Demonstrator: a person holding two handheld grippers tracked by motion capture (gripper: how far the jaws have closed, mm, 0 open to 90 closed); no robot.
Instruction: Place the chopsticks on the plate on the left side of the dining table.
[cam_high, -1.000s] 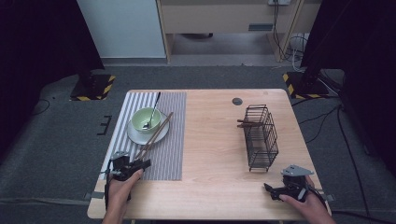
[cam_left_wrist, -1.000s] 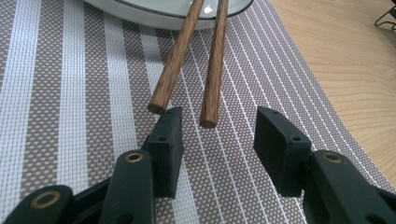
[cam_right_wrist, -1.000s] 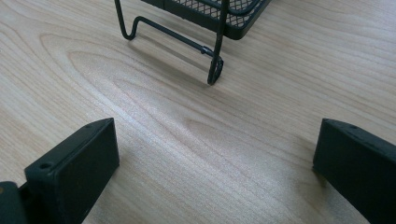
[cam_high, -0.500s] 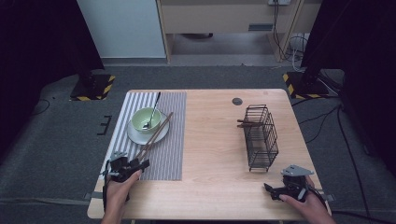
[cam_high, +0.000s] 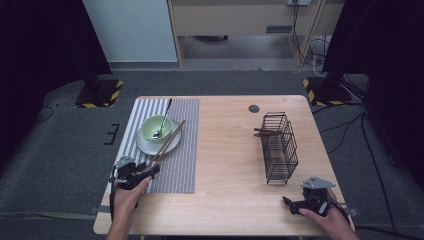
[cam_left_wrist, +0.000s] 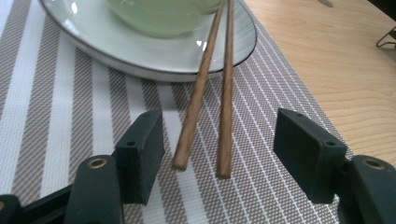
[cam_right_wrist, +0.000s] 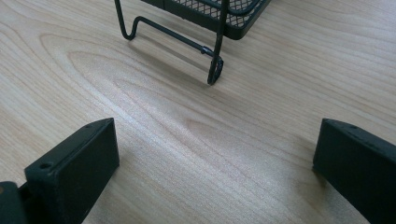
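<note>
Two brown chopsticks (cam_left_wrist: 205, 70) lean on a white plate (cam_left_wrist: 140, 56), and their lower ends hang just above the striped placemat (cam_left_wrist: 56, 116). A pale green bowl (cam_high: 156, 127) with a spoon (cam_high: 165, 112) in it stands on that plate. My left gripper (cam_left_wrist: 217, 128) sits at the placemat's near edge, its jaws on either side of the chopstick ends without touching them. Those jaws have just been opening. My right gripper (cam_right_wrist: 215, 140) rests open near the table's front right corner, with only bare wood between its jaws.
A black wire basket (cam_high: 279, 147) stands on the right half of the table (cam_high: 230, 165), with brown sticks (cam_high: 265, 132) poking through its left side. Its foot (cam_right_wrist: 212, 70) is just ahead of my right gripper. A small dark disc (cam_high: 254, 108) lies near the far edge.
The left gripper's jaws have spread apart around the chopstick ends. The right hand and gripper have stayed put.
</note>
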